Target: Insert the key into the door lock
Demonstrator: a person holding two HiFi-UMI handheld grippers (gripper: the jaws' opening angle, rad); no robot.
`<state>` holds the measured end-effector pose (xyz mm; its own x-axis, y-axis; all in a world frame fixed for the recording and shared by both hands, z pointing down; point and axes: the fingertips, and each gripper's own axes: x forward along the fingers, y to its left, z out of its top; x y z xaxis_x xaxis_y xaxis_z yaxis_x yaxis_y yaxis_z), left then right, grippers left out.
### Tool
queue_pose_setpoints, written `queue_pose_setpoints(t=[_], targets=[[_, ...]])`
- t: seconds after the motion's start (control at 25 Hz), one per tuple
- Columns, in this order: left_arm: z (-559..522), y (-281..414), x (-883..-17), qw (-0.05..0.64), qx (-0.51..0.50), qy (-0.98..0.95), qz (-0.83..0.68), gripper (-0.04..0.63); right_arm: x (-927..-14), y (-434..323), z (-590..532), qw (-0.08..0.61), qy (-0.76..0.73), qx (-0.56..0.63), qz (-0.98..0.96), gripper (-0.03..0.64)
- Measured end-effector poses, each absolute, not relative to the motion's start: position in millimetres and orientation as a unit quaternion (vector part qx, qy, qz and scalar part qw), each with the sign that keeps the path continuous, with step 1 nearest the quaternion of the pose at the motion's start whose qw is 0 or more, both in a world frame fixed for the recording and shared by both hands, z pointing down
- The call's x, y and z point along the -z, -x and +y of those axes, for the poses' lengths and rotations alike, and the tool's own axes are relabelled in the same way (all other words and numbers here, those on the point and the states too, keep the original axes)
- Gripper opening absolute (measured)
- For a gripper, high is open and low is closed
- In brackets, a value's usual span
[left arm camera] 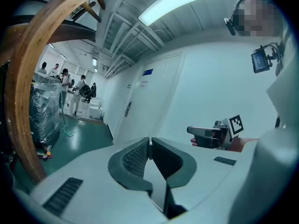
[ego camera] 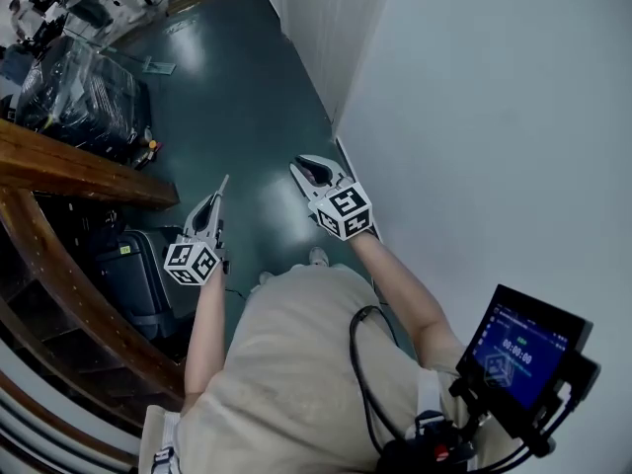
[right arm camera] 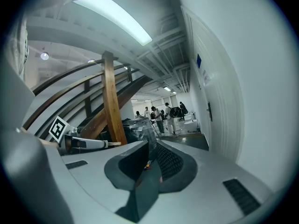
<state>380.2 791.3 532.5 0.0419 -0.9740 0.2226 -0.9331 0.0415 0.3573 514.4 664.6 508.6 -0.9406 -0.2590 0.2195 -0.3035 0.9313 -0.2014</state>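
The person stands on a green floor (ego camera: pixel 247 117) in a corridor, both forearms stretched forward from the body and roughly parallel, each hand carrying its gripper slightly nose-down with the marker cube turned up toward the head camera. The left gripper (ego camera: pixel 218 199) is held beside a curved wooden stair beam (ego camera: pixel 69 171). Its jaws are clenched on the key (ego camera: pixel 224 183), which sticks out past the tips as a thin pale blade. In the left gripper view the key (left arm camera: pixel 149 141) shows edge-on, pinched between the two dark pads. The right gripper (ego camera: pixel 300 166) is level with the left and a little ahead of it, close to the white wall (ego camera: pixel 494 146), the two grippers apart and not touching. In the right gripper view its jaw tips meet with nothing visible between them, and the left gripper's key (right arm camera: pixel 111 143) appears off to the side, pointing forward. The door lock (left arm camera: pixel 128 108) sits on a white door further down the corridor on the wall side, well apart from both grippers. From the right gripper it shows as a small dark fitting (right arm camera: pixel 210 111). A plastic-wrapped pallet (ego camera: pixel 79 92) stands beyond the stair.
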Motion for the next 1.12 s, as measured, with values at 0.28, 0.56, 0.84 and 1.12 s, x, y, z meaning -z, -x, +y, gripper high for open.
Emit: queue_pose_setpoints(t=[0.28,0.56,0.84,1.12], targets=[[777,-394,-540,0.213,0.052,-0.679,-0.700,0.034,-517,-529,648,0.098,-0.132,-0.108,-0.980,0.040],[764,-407,-548,0.226,0.050,-0.680,-0.696,0.034,-531,-539,635,0.112,-0.135,-0.121,-0.977,0.040],[743,-372,-573,0.234,0.049,-0.682,-0.691,0.034,-561,-511,614,0.118,-0.150,-0.115,-0.975,0.039],[726,-305,-570,0.239,0.047,-0.685,-0.687,0.034,-548,-454,593,0.119,-0.163,-0.110,-0.973,0.039]])
